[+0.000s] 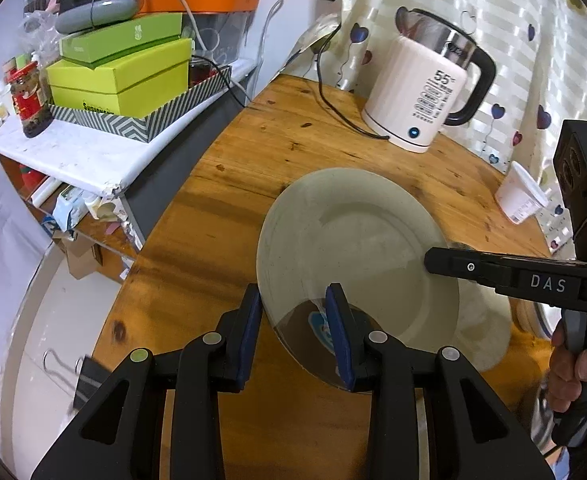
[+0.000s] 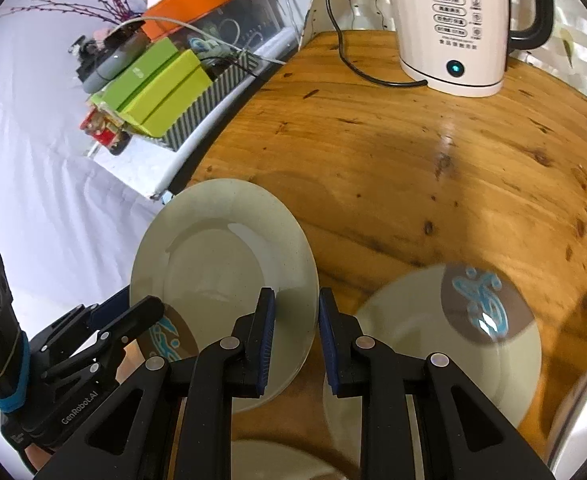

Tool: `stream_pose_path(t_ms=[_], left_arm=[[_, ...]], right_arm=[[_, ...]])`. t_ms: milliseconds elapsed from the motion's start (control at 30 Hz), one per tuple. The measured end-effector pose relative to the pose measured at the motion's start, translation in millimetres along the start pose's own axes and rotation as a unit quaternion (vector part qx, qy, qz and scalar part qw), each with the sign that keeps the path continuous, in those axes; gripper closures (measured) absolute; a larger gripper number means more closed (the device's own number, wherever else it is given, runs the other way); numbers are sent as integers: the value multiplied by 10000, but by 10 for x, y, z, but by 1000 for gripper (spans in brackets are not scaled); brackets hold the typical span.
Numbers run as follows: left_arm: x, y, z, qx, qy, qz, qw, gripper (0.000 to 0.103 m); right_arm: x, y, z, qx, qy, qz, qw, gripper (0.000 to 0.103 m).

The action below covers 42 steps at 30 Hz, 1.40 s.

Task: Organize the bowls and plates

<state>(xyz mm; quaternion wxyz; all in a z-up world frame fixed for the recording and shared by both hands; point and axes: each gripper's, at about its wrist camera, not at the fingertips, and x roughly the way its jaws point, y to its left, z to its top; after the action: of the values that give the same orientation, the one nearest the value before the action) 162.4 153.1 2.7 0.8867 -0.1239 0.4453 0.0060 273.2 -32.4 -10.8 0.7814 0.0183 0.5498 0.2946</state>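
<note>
A cream plate (image 1: 353, 248) with a brown and blue patch is held tilted above the round wooden table (image 1: 285, 136). My left gripper (image 1: 295, 332) straddles its near rim, jaws apart around the edge. The same plate shows in the right wrist view (image 2: 217, 264), where my right gripper (image 2: 295, 340) straddles its right rim, jaws apart. The right gripper's finger (image 1: 493, 270) reaches in over the plate in the left wrist view. A second cream plate (image 2: 453, 340) with the same patch lies on the table to the right. Another pale dish rim (image 2: 285, 460) shows at the bottom.
A white electric kettle (image 1: 425, 92) with its black cord stands at the table's back. A white cup (image 1: 519, 196) sits at the right edge. A cluttered white shelf (image 1: 73, 148) with green boxes (image 1: 121, 76) stands left of the table.
</note>
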Motion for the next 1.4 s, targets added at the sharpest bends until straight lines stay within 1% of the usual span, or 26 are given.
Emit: stream_pose_path(t_ms=[167,433,700,900,1200,1400], left_arm=[[-189,-93,-177,61,-4,-37,10000,69],[-392,-247,-586,169,115,-120,9997,69],[-456,-416,-935,313,305,-188,9989,69],[-433,-531,-1112,400,455,-265,9978,69],[-421,-606,-1223,419,548,-261,9973,69],[-435,-665,-1267,487,557,-247,9970,69]], right_arm=[[-185,40,-250,63,-28,-8,10000,82],[-398,32,-734,161,-1,-87,9998,82],[-527,-60,-1243,300,59,-172,9994,82],[-573,-175,-1517,421,128,-228,9988,82],[-605,-224,-1677,439,157,-278,9985,82],[-630,-250,-1721,454,147,-289,9984,81]])
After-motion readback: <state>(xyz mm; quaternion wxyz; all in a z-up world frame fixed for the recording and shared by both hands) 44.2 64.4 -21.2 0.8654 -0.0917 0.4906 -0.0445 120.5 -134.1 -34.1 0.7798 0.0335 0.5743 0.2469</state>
